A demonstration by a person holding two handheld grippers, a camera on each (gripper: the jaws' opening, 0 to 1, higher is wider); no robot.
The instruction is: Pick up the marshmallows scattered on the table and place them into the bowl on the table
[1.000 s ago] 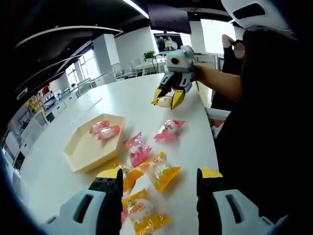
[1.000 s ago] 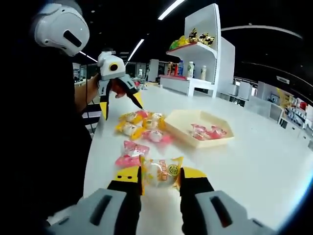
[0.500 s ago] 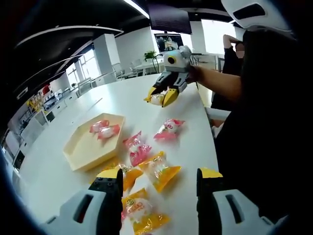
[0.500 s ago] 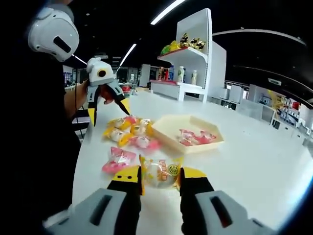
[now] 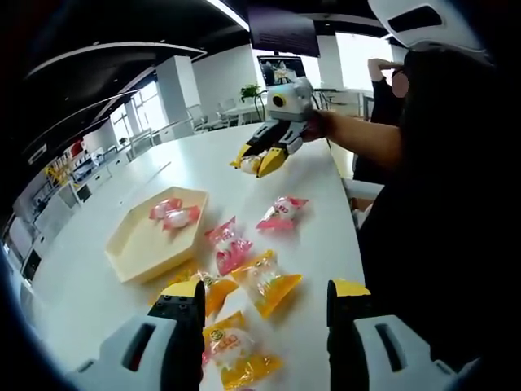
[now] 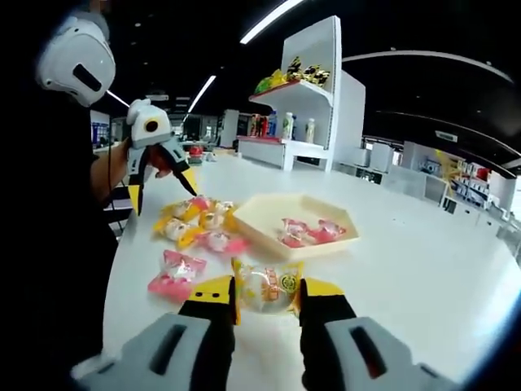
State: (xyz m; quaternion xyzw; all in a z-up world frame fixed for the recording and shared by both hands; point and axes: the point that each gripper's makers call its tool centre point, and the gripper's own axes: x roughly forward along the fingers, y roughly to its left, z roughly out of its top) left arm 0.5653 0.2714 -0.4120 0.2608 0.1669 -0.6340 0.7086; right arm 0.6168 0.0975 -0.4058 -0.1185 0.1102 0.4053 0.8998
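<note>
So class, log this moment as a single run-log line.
right tongs: shut on yellow-wrapped marshmallow, raised | left tongs: open, above scattered marshmallows | bowl: holds two pink ones

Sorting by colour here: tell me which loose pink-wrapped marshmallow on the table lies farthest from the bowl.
The lone pink marshmallow lying apart near the table edge. The other pink ones sit closer to the bowl, beside the yellow-wrapped cluster.

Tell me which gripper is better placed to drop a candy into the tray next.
The right gripper: it's already shut on a yellow candy above the table, facing the tray. The left gripper is open and empty.
</note>
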